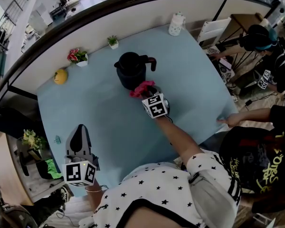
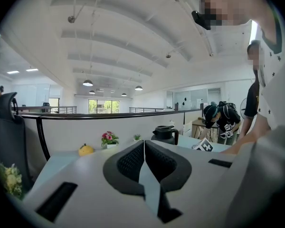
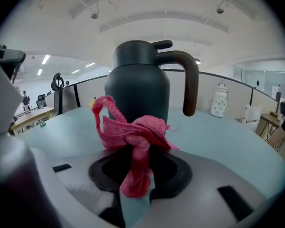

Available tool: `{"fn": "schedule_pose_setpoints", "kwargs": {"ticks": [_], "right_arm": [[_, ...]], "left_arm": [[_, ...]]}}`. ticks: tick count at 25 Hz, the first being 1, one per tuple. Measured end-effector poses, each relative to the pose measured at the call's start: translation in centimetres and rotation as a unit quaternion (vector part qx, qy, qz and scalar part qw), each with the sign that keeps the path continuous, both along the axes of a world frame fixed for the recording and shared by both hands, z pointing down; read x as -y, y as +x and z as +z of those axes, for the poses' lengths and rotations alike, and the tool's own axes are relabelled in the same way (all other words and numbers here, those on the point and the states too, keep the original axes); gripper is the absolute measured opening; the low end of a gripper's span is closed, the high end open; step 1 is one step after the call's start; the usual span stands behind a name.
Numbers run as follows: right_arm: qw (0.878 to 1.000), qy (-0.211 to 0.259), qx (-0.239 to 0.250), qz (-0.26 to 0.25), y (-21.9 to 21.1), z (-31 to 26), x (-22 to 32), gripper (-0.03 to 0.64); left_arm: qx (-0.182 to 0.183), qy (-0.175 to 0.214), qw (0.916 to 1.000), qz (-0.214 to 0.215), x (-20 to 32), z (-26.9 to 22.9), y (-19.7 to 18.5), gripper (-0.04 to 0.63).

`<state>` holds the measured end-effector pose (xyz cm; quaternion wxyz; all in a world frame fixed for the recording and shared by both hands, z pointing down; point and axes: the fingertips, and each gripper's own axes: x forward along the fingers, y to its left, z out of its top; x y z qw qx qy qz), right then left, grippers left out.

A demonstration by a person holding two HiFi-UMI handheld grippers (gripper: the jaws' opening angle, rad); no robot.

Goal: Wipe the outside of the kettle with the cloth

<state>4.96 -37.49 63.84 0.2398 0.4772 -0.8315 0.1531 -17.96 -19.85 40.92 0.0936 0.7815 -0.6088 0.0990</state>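
A dark kettle (image 1: 131, 69) with a brown handle stands upright near the back of the pale blue table (image 1: 190, 75). In the right gripper view the kettle (image 3: 137, 84) fills the middle, handle to the right. My right gripper (image 1: 148, 92) is shut on a bunched pink cloth (image 1: 141, 88), held just in front of the kettle's near side. The cloth (image 3: 133, 134) sticks up from between the jaws. My left gripper (image 1: 79, 139) hangs at the table's near left edge, jaws shut on nothing. From there the kettle (image 2: 165, 134) shows far off.
A yellow fruit (image 1: 61, 76), a small pot of red flowers (image 1: 78, 57) and a little green plant (image 1: 113, 42) line the back left edge. A white bottle (image 1: 176, 24) stands at the back right. A person's hand (image 1: 229, 120) rests on the table's right edge.
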Motion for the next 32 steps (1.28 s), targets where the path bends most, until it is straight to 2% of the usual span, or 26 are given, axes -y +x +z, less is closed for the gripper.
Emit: {"fn": "schedule_pose_setpoints", "kwargs": {"ticks": [8, 18, 24, 32], "right_arm": [[1.000, 0.010, 0.021, 0.001, -0.5, -2.0, -1.8, 0.110], [0.990, 0.102, 0.091, -0.035, -5.2, -11.0, -3.6, 0.109], [0.980, 0.151, 0.125, -0.029, -6.7, -15.9, -2.2, 0.109], [0.981, 0.147, 0.124, -0.010, -7.3, -15.6, -0.4, 0.107]], "left_arm": [[-0.006, 0.006, 0.9999, 0.010, 0.0, 0.0, 0.3, 0.031], [-0.014, 0.016, 0.9994, 0.028, -0.7, -0.7, 0.4, 0.031], [-0.014, 0.020, 0.9995, 0.020, -1.5, -1.0, -0.7, 0.031], [-0.020, 0.017, 0.9997, 0.003, -2.1, -0.7, -2.5, 0.031]]}}
